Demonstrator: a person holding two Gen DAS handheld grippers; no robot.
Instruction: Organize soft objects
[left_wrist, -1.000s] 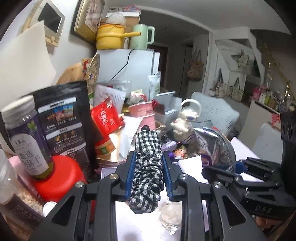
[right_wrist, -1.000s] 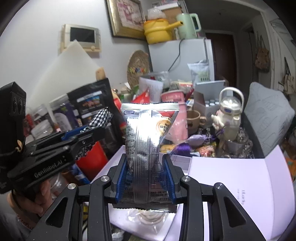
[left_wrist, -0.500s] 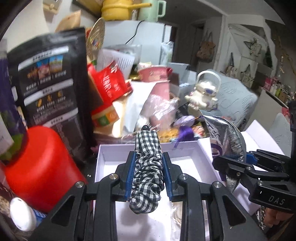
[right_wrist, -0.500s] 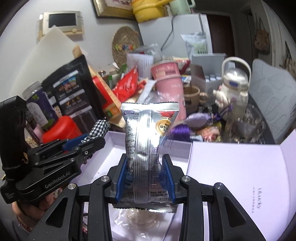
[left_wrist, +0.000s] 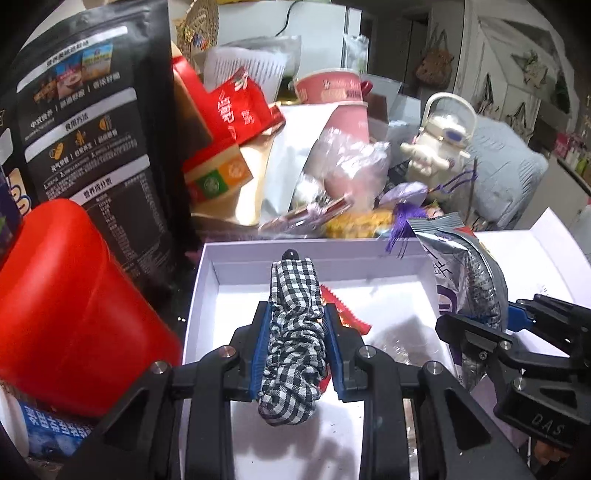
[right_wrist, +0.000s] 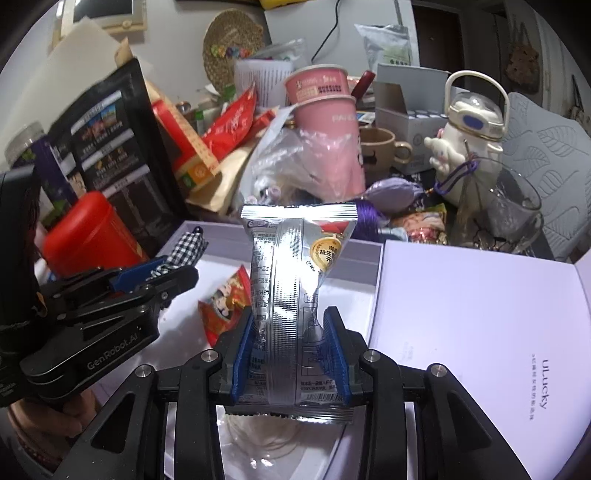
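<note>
My left gripper (left_wrist: 295, 314) is shut on a black-and-white checked fabric scrunchie (left_wrist: 291, 339) and holds it over the open white box (left_wrist: 207, 269). My right gripper (right_wrist: 290, 317) is shut on a silver foil snack packet (right_wrist: 295, 280), upright, also over the box (right_wrist: 364, 258). The packet shows at the right of the left wrist view (left_wrist: 469, 280), and the scrunchie (right_wrist: 184, 251) at the left of the right wrist view. A red snack packet (right_wrist: 225, 302) and a clear wrapped item (left_wrist: 402, 339) lie inside the box.
The box lid (right_wrist: 480, 314) lies open to the right. A red canister (left_wrist: 66, 302), a black pouch (left_wrist: 92, 122), pink cups (right_wrist: 328, 122), a glass (right_wrist: 506, 218) and a white toy kettle (right_wrist: 472, 122) crowd the box's far and left sides.
Both grippers have moved forward and down over the white box, each holding its item. The box's inside and the red snack packet in it have come into view.
</note>
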